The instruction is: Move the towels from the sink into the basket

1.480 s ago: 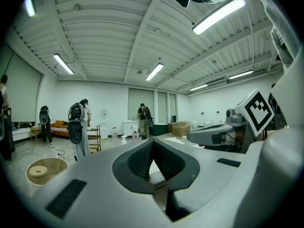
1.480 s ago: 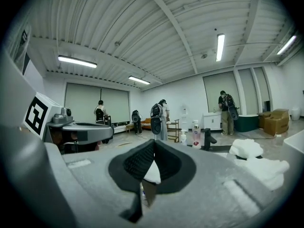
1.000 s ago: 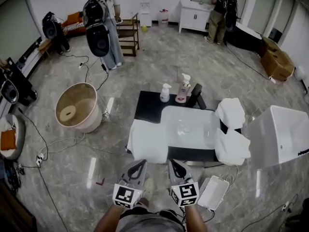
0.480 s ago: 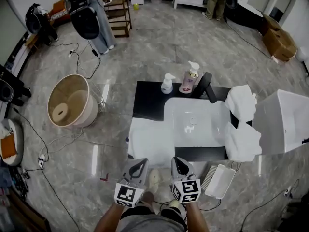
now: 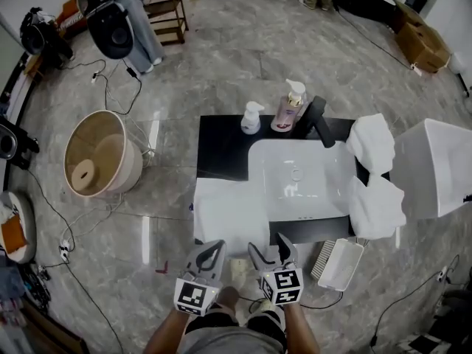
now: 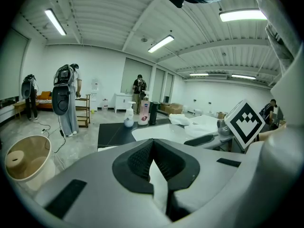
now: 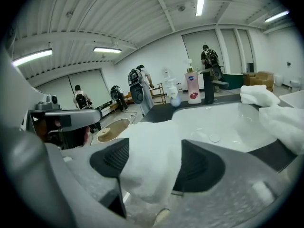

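Overhead; gripper views low, toward sink (image 5: 310, 198)

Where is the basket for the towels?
In the head view, the basket stands on the floor at the left, apart from the black sink counter.

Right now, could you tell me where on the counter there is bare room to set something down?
The black counter is bare at its back-left corner, between the white pump bottle and the flat towel in front. The basin is bare too. Crowded: the back rim with the pink bottle and faucet, and the right edge, where two crumpled towels lie.
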